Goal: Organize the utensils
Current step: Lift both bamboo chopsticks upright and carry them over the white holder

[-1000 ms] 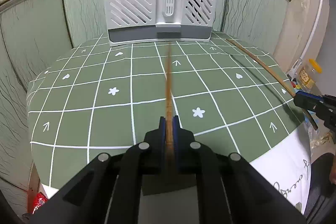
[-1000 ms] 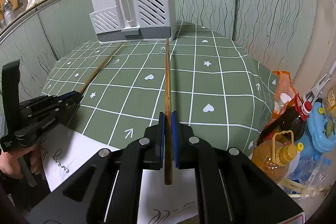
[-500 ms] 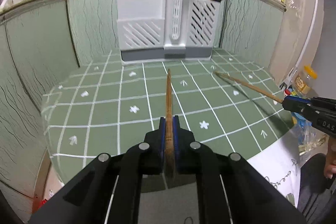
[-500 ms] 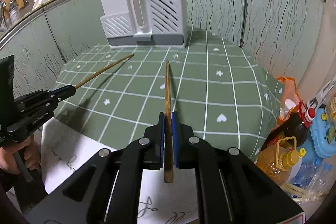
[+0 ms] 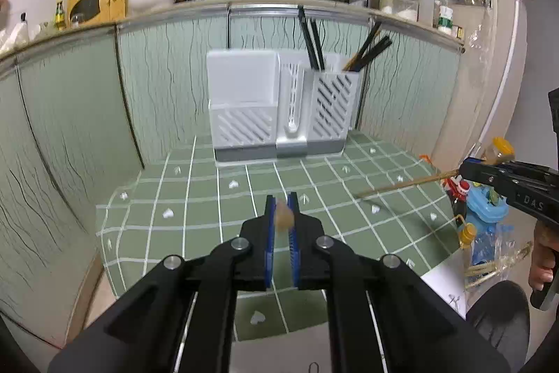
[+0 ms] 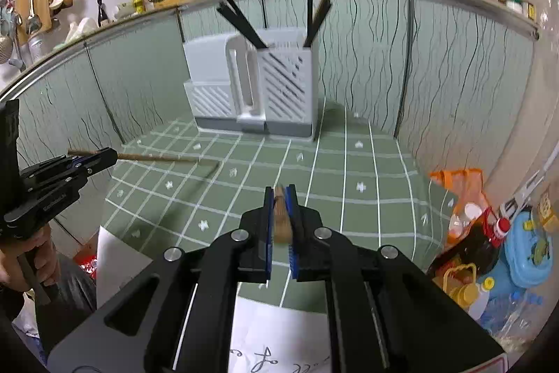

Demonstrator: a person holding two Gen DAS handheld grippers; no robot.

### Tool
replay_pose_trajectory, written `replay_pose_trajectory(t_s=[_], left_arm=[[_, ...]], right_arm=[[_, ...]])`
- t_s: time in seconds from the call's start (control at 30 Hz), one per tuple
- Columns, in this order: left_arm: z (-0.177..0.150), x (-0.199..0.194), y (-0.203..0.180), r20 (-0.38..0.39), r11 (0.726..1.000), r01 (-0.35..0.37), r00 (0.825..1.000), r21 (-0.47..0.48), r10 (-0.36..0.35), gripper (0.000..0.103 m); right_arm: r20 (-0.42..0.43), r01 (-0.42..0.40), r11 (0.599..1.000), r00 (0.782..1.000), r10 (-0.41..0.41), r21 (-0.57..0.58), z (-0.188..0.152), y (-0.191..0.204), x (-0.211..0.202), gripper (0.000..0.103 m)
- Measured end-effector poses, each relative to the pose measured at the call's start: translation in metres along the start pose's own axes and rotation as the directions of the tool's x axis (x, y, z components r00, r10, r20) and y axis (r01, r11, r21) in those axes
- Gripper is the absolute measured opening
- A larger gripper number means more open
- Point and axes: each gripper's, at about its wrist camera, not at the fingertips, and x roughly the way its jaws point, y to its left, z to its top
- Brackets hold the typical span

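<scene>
**Both chopsticks lifted and turned toward the utensil holder**

Nearest, my left gripper (image 5: 282,215) is clamped on a wooden chopstick (image 5: 283,215); my right gripper (image 6: 278,215) is clamped on a second chopstick (image 6: 281,219). A second ago each stick stretched out ahead of its gripper over the tabletop; now, in each gripper's own view, it shows only as a foreshortened stub end between the blue pads. Each stick appears full length only in the other gripper's view, held level and clear of the green checked tabletop (image 5: 244,191), with its shadow falling on the cloth below. In my judgement this marks the end of the pick-up and the start of the carry. Farthest, the white utensil holder (image 5: 283,114) stands at the back edge of the tabletop against the wall panels. Dark chopsticks (image 5: 363,53) already stand in its slotted right compartment, the likely target. Both sticks must be tipped upright before they can drop in.
</scene>
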Motion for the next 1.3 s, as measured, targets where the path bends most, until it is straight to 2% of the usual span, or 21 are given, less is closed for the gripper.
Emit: replay_pose_trajectory(t_s=[0.27, 0.67, 0.87, 1.1, 1.3], left_arm=[[0.023, -0.023, 0.0, 0.054, 1.0, 0.007, 0.998, 0.0, -0.007, 0.007], [0.04, -0.035, -0.002, 0.062, 0.999, 0.032, 0.998, 0.005, -0.032, 0.007], [0.062, -0.035, -0.008, 0.07, 0.998, 0.065, 0.995, 0.023, -0.067, 0.007], [0.105, -0.033, -0.023, 0.086, 0.992, 0.099, 0.991, 0.076, -0.105, 0.007], [0.15, -0.024, -0.035, 0.097, 0.986, 0.122, 0.986, 0.109, -0.133, 0.007]], right_arm=[[0.048, -0.005, 1.0, 0.999, 0.006, -0.014, 0.024, 0.008, -0.018, 0.007], [0.071, -0.016, 0.999, 0.997, 0.019, -0.038, 0.041, 0.019, -0.032, 0.007], [0.087, -0.023, 0.999, 0.996, 0.025, -0.025, 0.053, 0.015, -0.034, 0.007], [0.136, -0.021, 0.999, 0.99, 0.025, -0.03, 0.09, 0.012, -0.041, 0.007], [0.198, -0.007, 0.999, 0.98, 0.016, -0.047, 0.142, 0.009, -0.049, 0.007]])
